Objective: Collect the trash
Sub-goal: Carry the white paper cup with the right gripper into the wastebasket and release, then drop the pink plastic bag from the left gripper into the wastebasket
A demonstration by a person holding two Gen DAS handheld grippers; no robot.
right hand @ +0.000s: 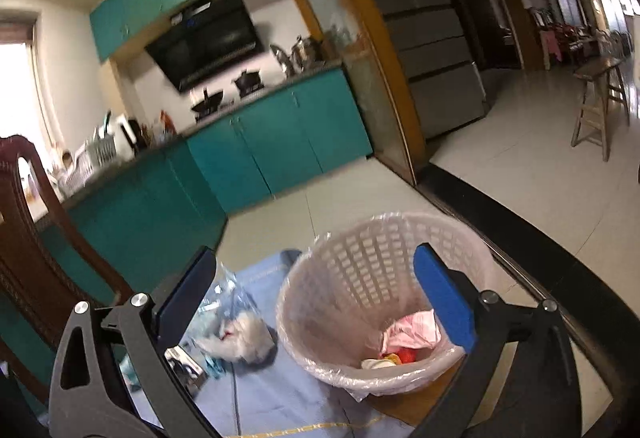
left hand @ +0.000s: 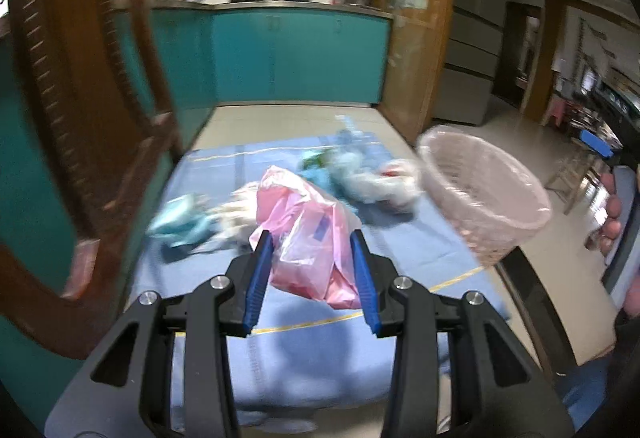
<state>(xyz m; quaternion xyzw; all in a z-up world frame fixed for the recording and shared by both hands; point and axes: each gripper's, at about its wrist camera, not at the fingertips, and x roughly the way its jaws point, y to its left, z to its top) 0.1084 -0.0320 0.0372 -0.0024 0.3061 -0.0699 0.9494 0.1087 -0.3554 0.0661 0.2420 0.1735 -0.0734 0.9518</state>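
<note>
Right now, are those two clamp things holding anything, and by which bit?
The left gripper pinches a pink plastic bag around its crumpled middle. The right gripper is open and holds nothing; the basket sits beyond it.

A crumpled pink bag (left hand: 308, 238) hangs above the cloth's near half. More trash (left hand: 360, 174) lies mid-cloth. A lined basket (right hand: 360, 302) stands at the right edge, holding scraps (right hand: 408, 338).

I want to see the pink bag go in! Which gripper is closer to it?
Left. The left gripper has the pink plastic bag squeezed between its fingers above the blue cloth. The right gripper hangs open near the lined wastebasket, away from that bag.
</note>
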